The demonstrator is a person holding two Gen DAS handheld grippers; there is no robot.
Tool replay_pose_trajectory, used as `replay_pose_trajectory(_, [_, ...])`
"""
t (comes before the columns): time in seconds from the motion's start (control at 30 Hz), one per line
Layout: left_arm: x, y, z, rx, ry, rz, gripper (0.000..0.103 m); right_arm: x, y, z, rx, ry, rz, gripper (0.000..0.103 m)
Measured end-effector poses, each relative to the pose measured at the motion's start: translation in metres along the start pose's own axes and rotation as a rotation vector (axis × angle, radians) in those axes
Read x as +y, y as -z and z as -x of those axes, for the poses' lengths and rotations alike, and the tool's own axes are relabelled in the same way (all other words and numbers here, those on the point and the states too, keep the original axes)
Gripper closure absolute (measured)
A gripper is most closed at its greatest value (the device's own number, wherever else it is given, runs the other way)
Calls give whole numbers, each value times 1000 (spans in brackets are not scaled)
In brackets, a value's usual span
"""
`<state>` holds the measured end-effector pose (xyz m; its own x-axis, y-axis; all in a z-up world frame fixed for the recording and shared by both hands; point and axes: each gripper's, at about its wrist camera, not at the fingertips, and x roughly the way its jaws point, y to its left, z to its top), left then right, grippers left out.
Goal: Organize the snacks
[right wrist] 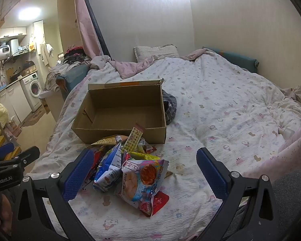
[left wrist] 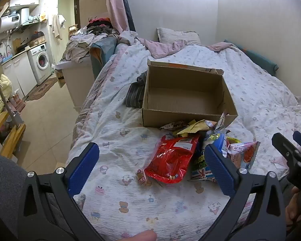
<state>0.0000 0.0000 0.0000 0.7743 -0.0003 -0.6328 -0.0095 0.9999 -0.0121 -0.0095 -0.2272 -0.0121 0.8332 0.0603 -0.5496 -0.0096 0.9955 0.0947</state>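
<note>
Snacks [right wrist: 130,168] lie heaped on the bed just in front of the empty cardboard box [right wrist: 120,112], handy for loading, while left claw [left wrist: 152,170] and right claw [right wrist: 144,172] hover spread wide, gripping nothing.

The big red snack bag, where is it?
In the left wrist view, the red snack bag lies on the bed quilt, at the pile's left edge, nearer the camera than the cardboard box.
</note>
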Motion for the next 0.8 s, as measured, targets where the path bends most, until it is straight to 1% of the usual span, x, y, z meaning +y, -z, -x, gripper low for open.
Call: replay_pose_trajectory(0.8, [0,0,0,-1,-2,-3,0,-1,-1,0,-5,1,1,0])
